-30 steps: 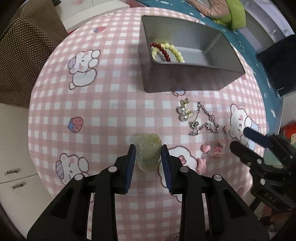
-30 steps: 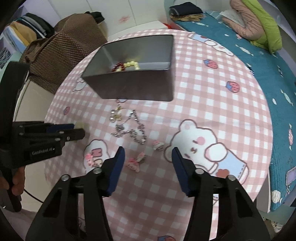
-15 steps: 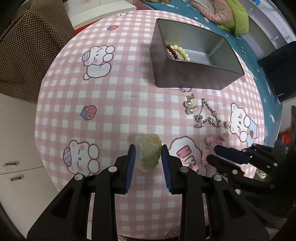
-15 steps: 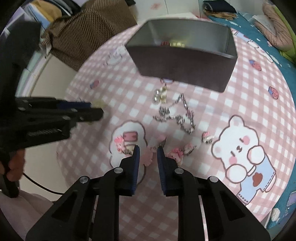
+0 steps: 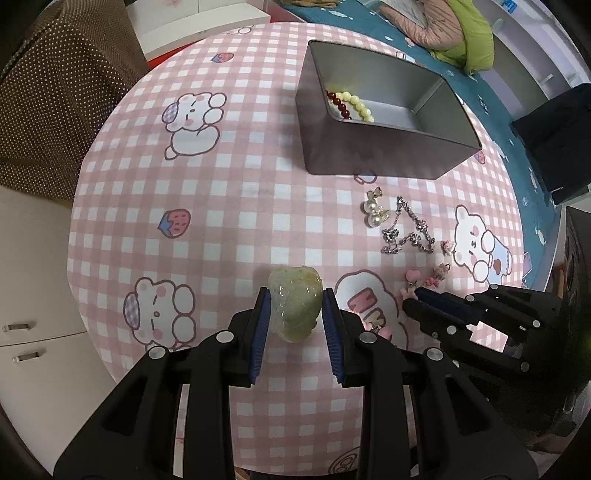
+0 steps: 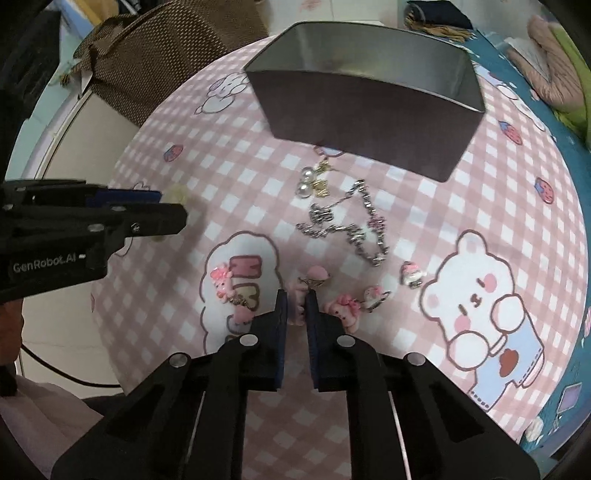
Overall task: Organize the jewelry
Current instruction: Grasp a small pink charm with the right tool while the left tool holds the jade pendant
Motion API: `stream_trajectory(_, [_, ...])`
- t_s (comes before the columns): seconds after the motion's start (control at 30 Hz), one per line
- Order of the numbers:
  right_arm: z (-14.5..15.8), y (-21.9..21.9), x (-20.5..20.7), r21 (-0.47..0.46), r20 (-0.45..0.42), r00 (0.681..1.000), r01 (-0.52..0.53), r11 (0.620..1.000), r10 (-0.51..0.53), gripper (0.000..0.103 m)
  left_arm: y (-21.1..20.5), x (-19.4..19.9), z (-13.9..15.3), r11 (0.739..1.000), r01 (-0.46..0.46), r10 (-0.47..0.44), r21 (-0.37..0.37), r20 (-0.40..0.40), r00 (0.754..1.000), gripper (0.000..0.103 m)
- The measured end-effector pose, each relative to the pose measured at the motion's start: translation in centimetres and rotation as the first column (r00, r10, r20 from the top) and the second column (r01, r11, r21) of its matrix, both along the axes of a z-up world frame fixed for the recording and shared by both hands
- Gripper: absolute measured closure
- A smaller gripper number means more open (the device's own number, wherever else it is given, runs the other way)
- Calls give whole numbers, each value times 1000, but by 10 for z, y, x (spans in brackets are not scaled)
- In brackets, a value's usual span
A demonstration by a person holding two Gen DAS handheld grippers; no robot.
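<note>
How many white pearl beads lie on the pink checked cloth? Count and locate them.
2: one white pearl bead nearer the grey metal tin, the other beside it, left of the silver chain. None seem hidden.

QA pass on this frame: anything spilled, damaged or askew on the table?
Nothing is damaged or spilled. Only clutter: the tangled silver chain, pearl earrings and small pink charms lie loose on the pink checked cloth, outside the grey metal box holding beaded bracelets.

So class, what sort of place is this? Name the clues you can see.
Probably a bedroom at home: a bed with a teal sheet and rumpled bedding beside the round table, plus white cabinet drawers.
</note>
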State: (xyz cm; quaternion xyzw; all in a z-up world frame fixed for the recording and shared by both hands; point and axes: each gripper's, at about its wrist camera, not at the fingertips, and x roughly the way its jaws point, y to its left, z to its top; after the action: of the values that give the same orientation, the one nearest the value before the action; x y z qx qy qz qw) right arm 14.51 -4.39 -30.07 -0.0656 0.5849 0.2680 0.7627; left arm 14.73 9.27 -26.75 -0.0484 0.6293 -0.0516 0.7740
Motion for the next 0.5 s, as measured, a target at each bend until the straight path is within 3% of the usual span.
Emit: stream_trajectory(0.5, [32, -18, 15, 70, 59, 995, 76, 995, -80, 96, -2, 16, 26, 1000, -13, 13, 1, 63, 998, 75])
